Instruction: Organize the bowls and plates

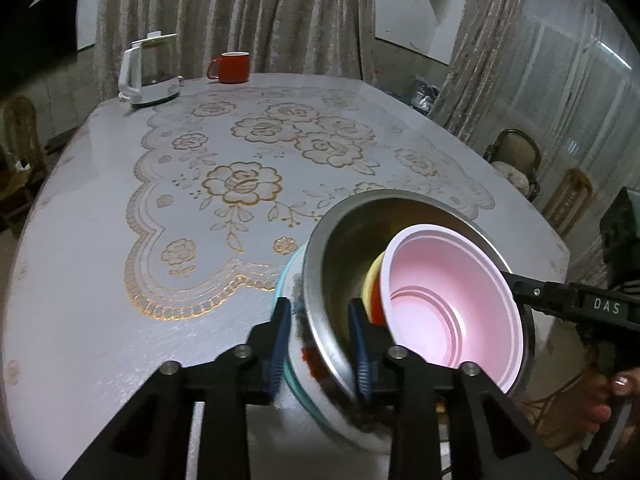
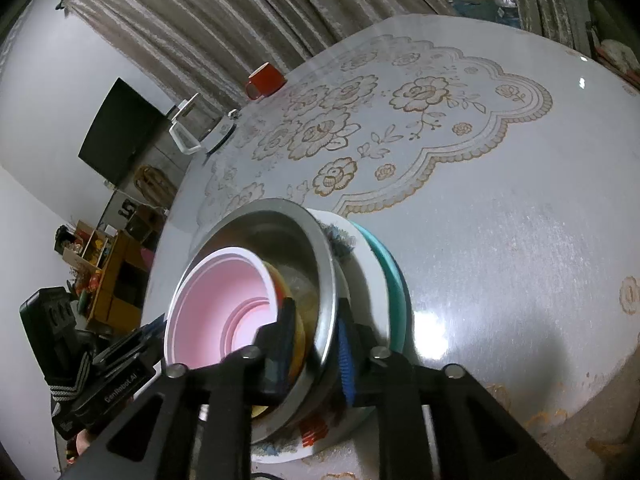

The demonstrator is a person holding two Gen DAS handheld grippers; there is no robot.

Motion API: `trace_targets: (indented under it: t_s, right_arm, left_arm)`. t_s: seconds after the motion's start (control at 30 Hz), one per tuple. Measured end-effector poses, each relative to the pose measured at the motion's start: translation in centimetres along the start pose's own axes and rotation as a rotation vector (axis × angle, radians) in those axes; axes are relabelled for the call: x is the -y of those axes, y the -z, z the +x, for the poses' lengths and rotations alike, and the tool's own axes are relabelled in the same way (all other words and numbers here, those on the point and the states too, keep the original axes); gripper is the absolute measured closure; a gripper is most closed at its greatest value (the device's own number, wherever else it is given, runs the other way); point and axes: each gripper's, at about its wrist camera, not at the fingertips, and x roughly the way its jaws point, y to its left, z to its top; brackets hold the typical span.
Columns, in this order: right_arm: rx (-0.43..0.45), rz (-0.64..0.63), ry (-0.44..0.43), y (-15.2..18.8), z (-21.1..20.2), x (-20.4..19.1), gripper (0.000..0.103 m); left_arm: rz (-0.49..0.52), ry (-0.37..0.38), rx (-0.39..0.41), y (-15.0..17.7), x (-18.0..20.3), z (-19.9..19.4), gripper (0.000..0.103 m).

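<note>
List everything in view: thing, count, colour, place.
steel bowl: 1, silver, tilted on plates, near table edge
pink bowl: 1, pink, inside steel bowl
yellow bowl: 1, yellow, under pink bowl
white plate: 1, white, patterned, under steel bowl
teal plate: 1, teal, bottom
red mug: 1, red, far edge
kettle: 1, white and glass, beside mug
table: 1, grey, floral cloth
left gripper: black, jaws astride stack rim
right gripper: black, jaws astride steel rim
</note>
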Motion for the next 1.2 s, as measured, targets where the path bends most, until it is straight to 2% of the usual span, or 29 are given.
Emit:
trace_targets:
  t_s: [0.03, 0.1, 0.13, 0.23, 0.3, 0.5, 0.67, 0.73, 0.8, 0.87, 0.9, 1.0, 1.2]
  right_arm:
    - [-0.001, -0.006, 0.012, 0.1, 0.0, -0.1, 0.078]
    - [0.003, -0.024, 0.034, 0.3, -0.2, -0.5, 0.078]
    - [0.006, -0.024, 0.038, 0.4, -0.3, -0.5, 0.077]
    - [0.029, -0.033, 0.067, 0.7, -1.0, -0.8, 0.071]
    - [0.051, -0.056, 0.1, 0.9, -1.6, -1.3, 0.07]
    - [0.135, -0.136, 0.158, 2.0, -3.8, -3.5, 0.065]
    - [0.207, -0.191, 0.183, 4.0, -5.3, -5.2, 0.064]
    - [0.252, -0.222, 0.199, 5.0, -5.9, -6.0, 0.059]
    - [0.314, -0.253, 0.218, 6.3, -6.6, -6.8, 0.041]
    - [0.372, -0.284, 0.235, 7.7, -7.1, -7.7, 0.032]
    - [0.389, -0.297, 0.242, 8.3, -7.3, -8.1, 0.032]
    - [0.417, -0.338, 0.274, 9.5, -7.3, -9.0, 0.031]
    - [0.39, -0.376, 0.328, 11.2, -6.5, -10.0, 0.031]
  left_arm:
    - [-0.004, -0.006, 0.002, 0.1, -0.1, -0.2, 0.064]
    - [-0.015, -0.022, 0.009, 0.3, -0.5, -0.7, 0.05]
    - [-0.021, -0.023, 0.015, 0.5, -0.6, -1.0, 0.047]
    - [-0.023, -0.039, 0.045, 0.9, -0.8, -2.3, 0.032]
    - [-0.017, -0.052, 0.063, 1.2, -0.7, -3.1, 0.018]
    - [-0.025, -0.048, 0.097, 2.2, -0.4, -5.3, 0.004]
    - [-0.013, -0.054, 0.094, 3.5, 0.5, -6.6, 0.001]
    - [0.0, -0.058, 0.104, 4.2, 1.1, -7.3, 0.0]
    - [0.011, -0.048, 0.114, 5.0, 1.6, -8.0, 0.0]
    - [0.021, -0.046, 0.134, 5.7, 2.0, -8.8, 0.0]
    - [0.031, -0.055, 0.146, 6.0, 2.2, -9.1, 0.0]
    - [0.068, -0.125, 0.181, 7.0, 3.0, -10.1, 0.0]
    - [0.108, -0.257, 0.246, 8.3, 4.0, -11.2, 0.0]
